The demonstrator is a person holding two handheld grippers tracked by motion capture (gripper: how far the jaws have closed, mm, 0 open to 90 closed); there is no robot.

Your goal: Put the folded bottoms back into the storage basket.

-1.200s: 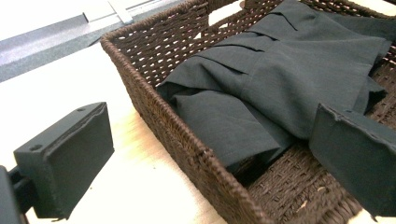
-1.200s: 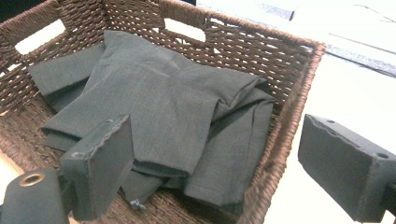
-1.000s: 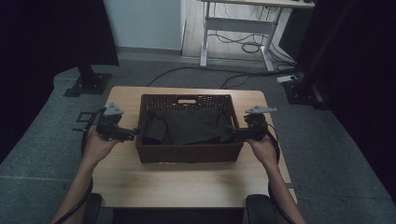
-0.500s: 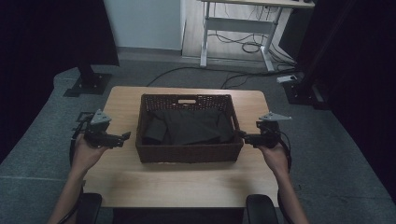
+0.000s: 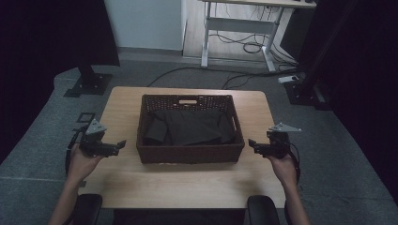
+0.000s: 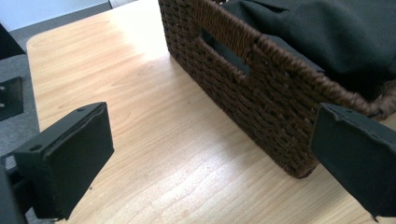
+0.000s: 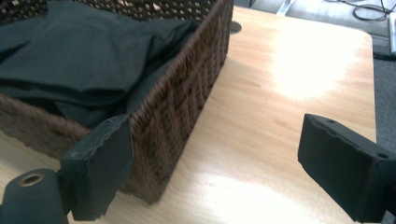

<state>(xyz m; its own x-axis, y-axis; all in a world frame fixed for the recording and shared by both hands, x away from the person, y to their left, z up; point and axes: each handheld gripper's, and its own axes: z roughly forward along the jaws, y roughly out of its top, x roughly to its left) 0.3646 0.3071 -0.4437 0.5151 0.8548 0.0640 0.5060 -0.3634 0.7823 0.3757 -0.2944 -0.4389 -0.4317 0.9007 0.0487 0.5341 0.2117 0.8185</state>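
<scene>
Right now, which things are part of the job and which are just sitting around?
Part of the job:
basket
dark cloth inside it
left gripper, open
right gripper, open

Just sitting around:
desk legs behind
cables on the floor
black stand beside the table

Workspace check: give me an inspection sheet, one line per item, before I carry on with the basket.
Surface: wooden table, bare around the basket.
Job's things: brown wicker basket at mid-table, dark cloth inside.
Clutter: nothing seen.
Grippers: left gripper and right gripper open, empty, flanking the basket, apart from it.
Cables: floor cables under the far desk.
Surroundings: grey floor, white desk frame, black stand base.
</scene>
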